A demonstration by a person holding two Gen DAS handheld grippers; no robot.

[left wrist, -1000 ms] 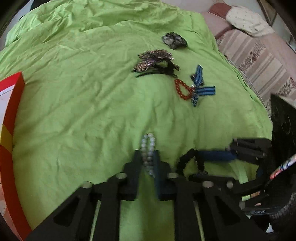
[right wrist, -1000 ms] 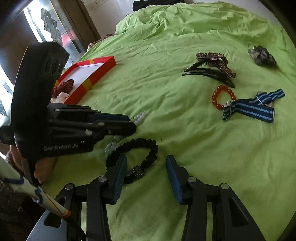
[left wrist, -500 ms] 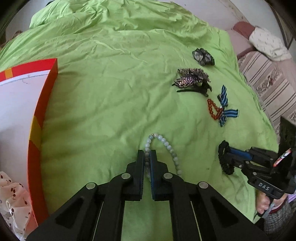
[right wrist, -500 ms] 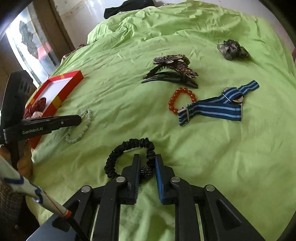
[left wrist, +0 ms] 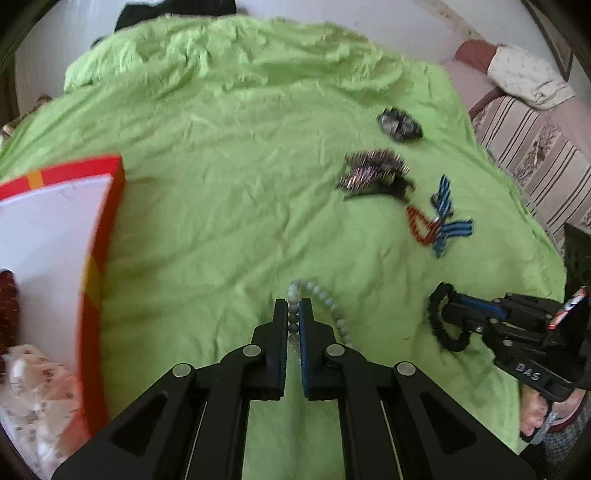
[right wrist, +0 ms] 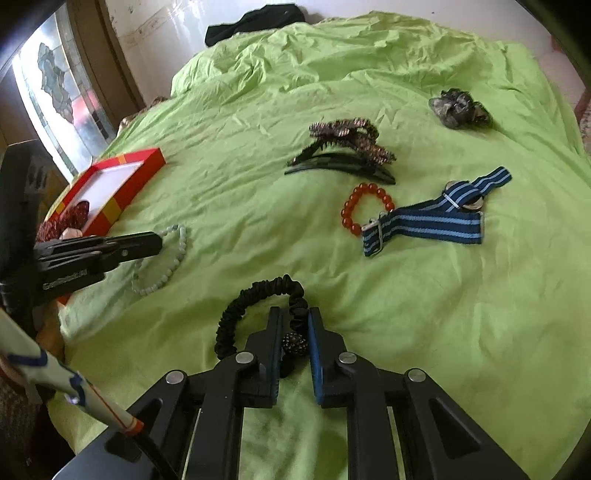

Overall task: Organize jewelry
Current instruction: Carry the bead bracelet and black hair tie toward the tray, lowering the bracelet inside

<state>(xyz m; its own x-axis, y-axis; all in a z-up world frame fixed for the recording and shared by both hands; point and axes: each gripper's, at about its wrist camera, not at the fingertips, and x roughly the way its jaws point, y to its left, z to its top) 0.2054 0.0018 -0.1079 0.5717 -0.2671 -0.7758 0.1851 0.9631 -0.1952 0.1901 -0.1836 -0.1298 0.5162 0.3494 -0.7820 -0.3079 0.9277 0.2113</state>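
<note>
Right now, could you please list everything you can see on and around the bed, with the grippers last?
Bedsheet: one, lime green, under everything.
Gift box: one, red with white inside, open, at the sheet's left edge.
Pale bead bracelet: one, whitish green, clamped in the left gripper.
Black scrunchie: one, with a sparkly bead, clamped in the right gripper.
Orange bead bracelet: one, mid sheet, touching the strap.
Striped strap: one, navy and light blue, right of the orange bracelet.
Hair clips: a dark, glittery cluster beyond the bracelet; count unclear.
Grey hair piece: one, far right.
Black cloth: one, at the bed's far end.
Left gripper: black, shut.
Right gripper: black, just been closing.
</note>
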